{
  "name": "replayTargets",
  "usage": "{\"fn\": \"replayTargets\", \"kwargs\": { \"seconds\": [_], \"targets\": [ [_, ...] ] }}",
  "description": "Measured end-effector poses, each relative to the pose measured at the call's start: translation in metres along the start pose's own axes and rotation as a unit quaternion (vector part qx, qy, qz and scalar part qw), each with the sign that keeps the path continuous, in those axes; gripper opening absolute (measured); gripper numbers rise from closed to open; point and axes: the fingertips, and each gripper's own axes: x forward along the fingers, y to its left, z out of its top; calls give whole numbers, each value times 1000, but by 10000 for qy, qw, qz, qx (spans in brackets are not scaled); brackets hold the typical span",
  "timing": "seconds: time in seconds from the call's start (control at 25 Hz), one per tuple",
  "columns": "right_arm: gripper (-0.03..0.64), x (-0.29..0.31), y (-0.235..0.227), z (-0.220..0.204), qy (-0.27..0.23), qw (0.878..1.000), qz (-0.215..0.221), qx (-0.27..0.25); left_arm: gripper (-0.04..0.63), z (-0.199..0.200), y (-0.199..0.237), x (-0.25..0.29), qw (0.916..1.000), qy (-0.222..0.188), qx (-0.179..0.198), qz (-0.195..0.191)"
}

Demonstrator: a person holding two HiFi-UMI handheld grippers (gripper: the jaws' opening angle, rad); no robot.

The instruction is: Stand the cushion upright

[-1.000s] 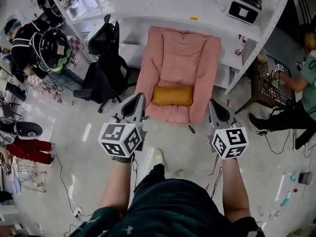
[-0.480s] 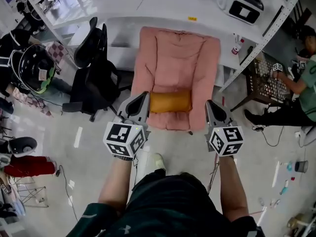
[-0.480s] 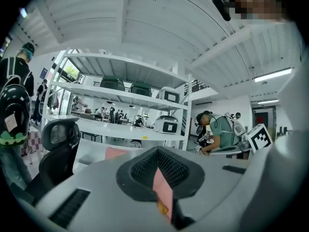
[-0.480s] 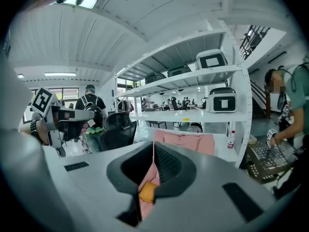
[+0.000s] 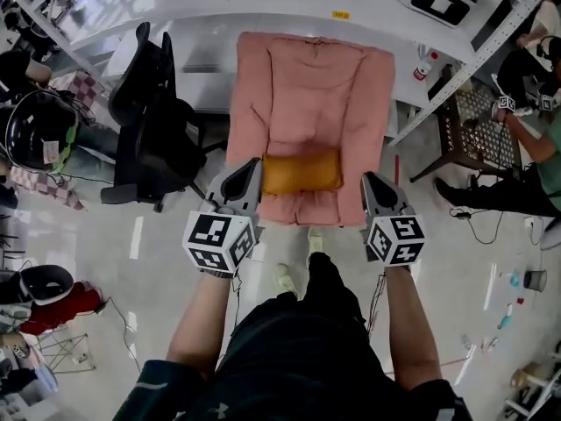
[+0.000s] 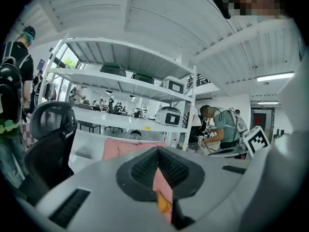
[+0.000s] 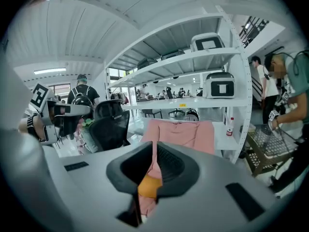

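Note:
An orange cushion (image 5: 301, 172) lies flat across the seat of a pink armchair (image 5: 311, 77). My left gripper (image 5: 250, 169) hangs just off the seat's front left corner, close to the cushion's left end. My right gripper (image 5: 372, 182) hangs off the front right corner, near the cushion's right end. Both are shut and hold nothing. In the left gripper view the cushion (image 6: 164, 205) shows as an orange sliver below the closed tips (image 6: 158, 151), with the armchair (image 6: 125, 146) behind. The right gripper view shows the cushion (image 7: 148, 185) under its closed tips (image 7: 154, 146).
A black office chair (image 5: 153, 117) stands left of the armchair. A long white bench and shelf rack (image 5: 219, 7) run behind it, with a small bottle (image 5: 423, 64) at the right. A brown wire stool (image 5: 478, 134) and a person (image 5: 535, 147) are at the right.
Both grippers have moved forward and down toward the armchair's front, and the armchair and cushion now sit closer between them. The jaws stay shut.

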Motion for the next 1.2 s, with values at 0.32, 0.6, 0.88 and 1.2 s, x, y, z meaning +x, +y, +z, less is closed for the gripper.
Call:
{"fn": "replayTargets", "kwargs": {
  "seconds": [0.32,0.6,0.88,1.2],
  "targets": [
    [64,85,-42,-62,624,9976,195,235,5,-37,23,68,9998,168,-74,45],
    [119,161,-81,-126,1296,9903,376,326,5,-74,47,140,9979,619,-102,183],
    [130,220,-103,-195,2094,9755,548,387,5,-135,51,197,9926,1197,-212,59],
    [168,268,-122,-274,2892,9532,607,637,5,-197,42,249,9844,1723,-277,-198]
  ]
}}
